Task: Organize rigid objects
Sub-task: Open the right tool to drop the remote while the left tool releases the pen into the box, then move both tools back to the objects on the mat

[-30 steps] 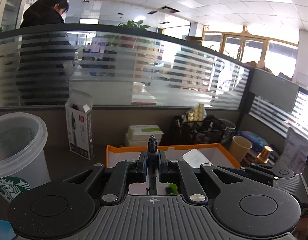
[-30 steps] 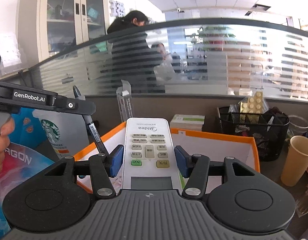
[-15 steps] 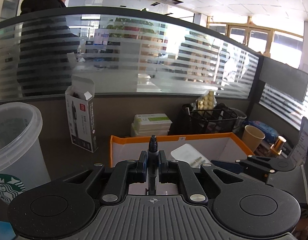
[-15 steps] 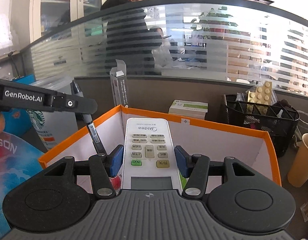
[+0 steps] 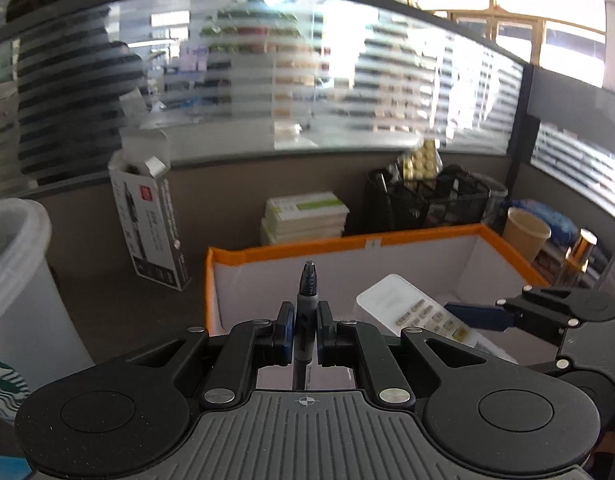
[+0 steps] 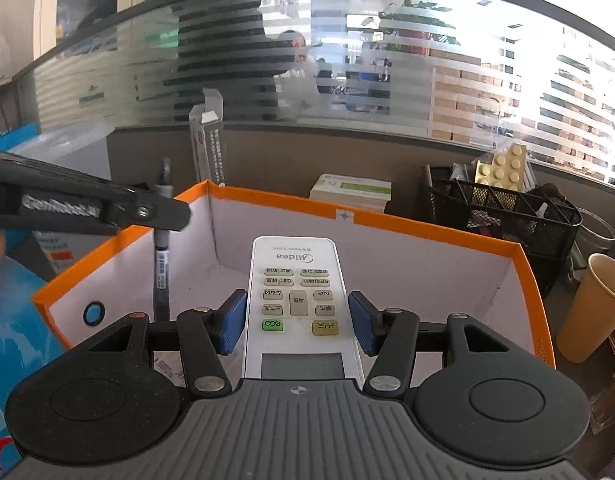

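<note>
Two things are getting dropped off at once here. The left gripper [image 5: 305, 334] has its jaws squeezed almost fully together on a pen [image 5: 307, 292], gripped around the barrel with the tip poking up and forward. From the right wrist view the pen [image 6: 162, 256] hangs near the left wall of the box [image 6: 427, 232], lower end down inside it, so I'd guess it's being lowered in rather than tossed.

The right gripper [image 6: 297, 320] holds the remote [image 6: 297, 300], jaws about halfway apart with the blue pads [image 6: 232, 320] at its long sides. It's held button side up, nose pointing toward the far wall of the box, which makes sense if you want it to lie flat on the floor of the box. In the left view the remote [image 5: 419, 312] sits over the right half of the box [image 5: 347, 242], apart from the pen.

The box is on the desk [image 5: 119, 300], with a cup [image 6: 587, 304] and a mesh basket [image 6: 507, 208] off to the right and a pen carton [image 5: 151, 220] to the left. I can't tell whether either thing is touching the bottom yet. Next job looks like easing both down and letting go without them knocking together.
</note>
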A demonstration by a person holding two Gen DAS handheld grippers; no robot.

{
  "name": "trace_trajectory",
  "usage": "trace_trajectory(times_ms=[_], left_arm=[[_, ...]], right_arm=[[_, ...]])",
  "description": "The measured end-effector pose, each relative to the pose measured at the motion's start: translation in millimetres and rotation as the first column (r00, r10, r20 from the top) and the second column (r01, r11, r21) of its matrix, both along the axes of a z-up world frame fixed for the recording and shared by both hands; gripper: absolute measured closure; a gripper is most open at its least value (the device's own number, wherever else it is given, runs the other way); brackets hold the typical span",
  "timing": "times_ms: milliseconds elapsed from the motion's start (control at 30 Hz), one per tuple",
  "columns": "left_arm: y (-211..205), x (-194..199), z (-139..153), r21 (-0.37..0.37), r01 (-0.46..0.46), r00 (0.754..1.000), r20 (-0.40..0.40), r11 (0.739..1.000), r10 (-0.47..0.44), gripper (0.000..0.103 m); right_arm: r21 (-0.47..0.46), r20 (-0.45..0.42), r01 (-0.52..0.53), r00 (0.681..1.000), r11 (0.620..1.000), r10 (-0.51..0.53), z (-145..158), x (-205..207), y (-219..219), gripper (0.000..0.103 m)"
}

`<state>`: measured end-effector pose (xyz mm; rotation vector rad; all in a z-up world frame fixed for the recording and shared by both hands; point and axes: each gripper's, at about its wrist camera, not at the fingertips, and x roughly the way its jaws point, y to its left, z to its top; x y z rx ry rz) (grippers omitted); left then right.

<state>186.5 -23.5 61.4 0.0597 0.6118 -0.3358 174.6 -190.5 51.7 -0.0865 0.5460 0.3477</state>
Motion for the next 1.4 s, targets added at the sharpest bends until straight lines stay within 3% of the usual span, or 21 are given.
trace_trajectory(times_ms=[233,333,767,967,1067,1100,1133,1200,1367,1400], left_arm=[[-9.4,0.3,-10.2,0.021,0.026,0.999,-0.019,0.999,-0.026,0.093],[-11.8,-0.5,-11.7,0.03,0.032,0.999,-0.027,0.999,-0.031,0.094],[-18.4,8.3,-36.8,0.048,0.028,0.995,-0.102,0.998,-0.023,0.093],[-15.0,6.6,-35.7,0.058,-0.011,0.995,-0.096,0.998,0.017,0.085],[-11.7,-0.1,-29.7,0.044,-0.018,0.996,-0.088,0.999,0.022,0.074],[-11.1,-4.2,-25.9,0.039,-0.016,0.997,-0.078,0.999,0.019,0.065],[-10.5,-10.0,-20.8,0.042,-0.023,0.998,-0.061,0.999,0.026,0.04],[-8.5,-23.3,-10.1,0.069,-0.063,0.998,0.006,0.996,0.063,0.016],[6.2,-53.4,10.8,0.064,-0.081,0.994,0.075,0.995,0.077,0.012],[11.4,-61.2,13.4,0.065,-0.099,0.992,0.089,0.993,0.093,0.008]], right_arm=[[-0.004,-0.042,-0.005,0.999,1.0,0.005,-6.3,2.6,-2.3,0.051],[-0.01,-0.042,-0.005,0.999,1.0,0.005,-7.4,3.1,-2.2,0.058],[-0.012,-0.027,0.007,1.0,1.0,-0.007,-11.0,-0.9,-7.9,0.058],[0.011,0.007,0.014,1.0,1.0,-0.014,-5.1,-6.9,-11.9,0.058],[0.02,0.026,0.016,1.0,1.0,-0.017,-1.5,-12.8,-14.2,0.058],[0.025,0.033,0.017,0.999,1.0,-0.018,-0.5,-15.4,-15.4,0.058],[0.028,0.042,0.017,0.999,0.999,-0.018,0.5,-18.6,-16.3,0.058],[0.036,0.069,0.023,0.997,0.999,-0.025,3.3,-27.1,-18.0,0.058],[0.038,0.167,0.021,0.986,0.999,-0.027,17.2,-59.9,-20.2,0.058],[0.039,0.186,0.019,0.982,0.999,-0.026,19.4,-68.8,-20.4,0.058]])
